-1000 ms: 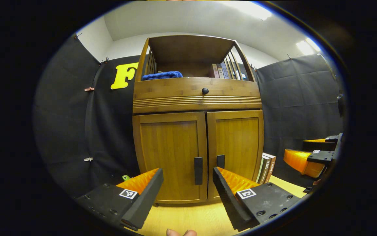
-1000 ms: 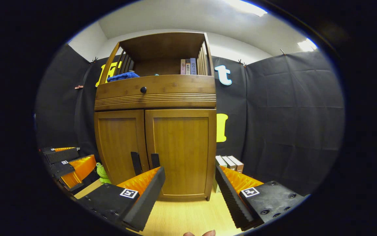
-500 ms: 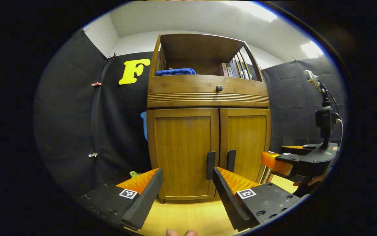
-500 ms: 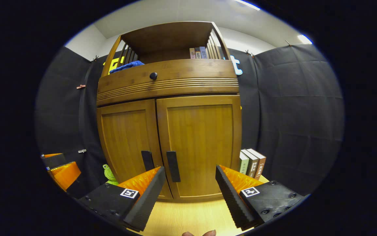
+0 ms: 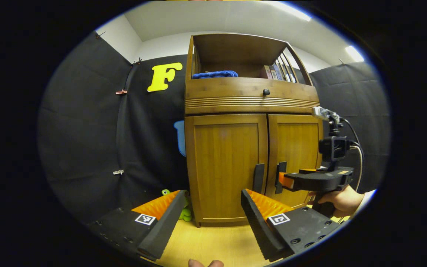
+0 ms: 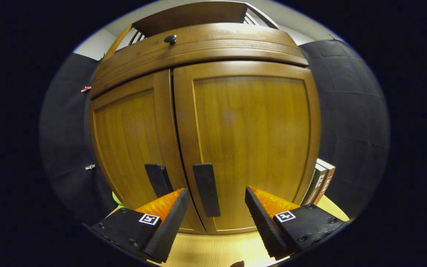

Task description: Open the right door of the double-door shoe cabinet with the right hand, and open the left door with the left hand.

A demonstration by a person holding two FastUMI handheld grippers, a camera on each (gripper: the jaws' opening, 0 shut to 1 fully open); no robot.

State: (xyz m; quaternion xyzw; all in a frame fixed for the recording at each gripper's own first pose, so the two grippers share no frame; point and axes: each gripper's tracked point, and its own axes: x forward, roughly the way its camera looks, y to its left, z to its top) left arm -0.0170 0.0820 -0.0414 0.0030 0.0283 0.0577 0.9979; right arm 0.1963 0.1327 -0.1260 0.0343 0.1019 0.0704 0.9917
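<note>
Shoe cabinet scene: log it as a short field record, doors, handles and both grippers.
cabinet: wooden shoe cabinet on a light wooden floor
right door: shut
left door: shut
right door handle: dark vertical bar, ungrasped
left door handle: dark vertical bar, ungrasped
right gripper: open, close before the right handle
left gripper: open, farther back

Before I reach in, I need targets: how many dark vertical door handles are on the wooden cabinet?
2. The left door's dark vertical handle and the right door's dark vertical handle flank the centre seam, low on the closed doors. None seems hidden.
</note>
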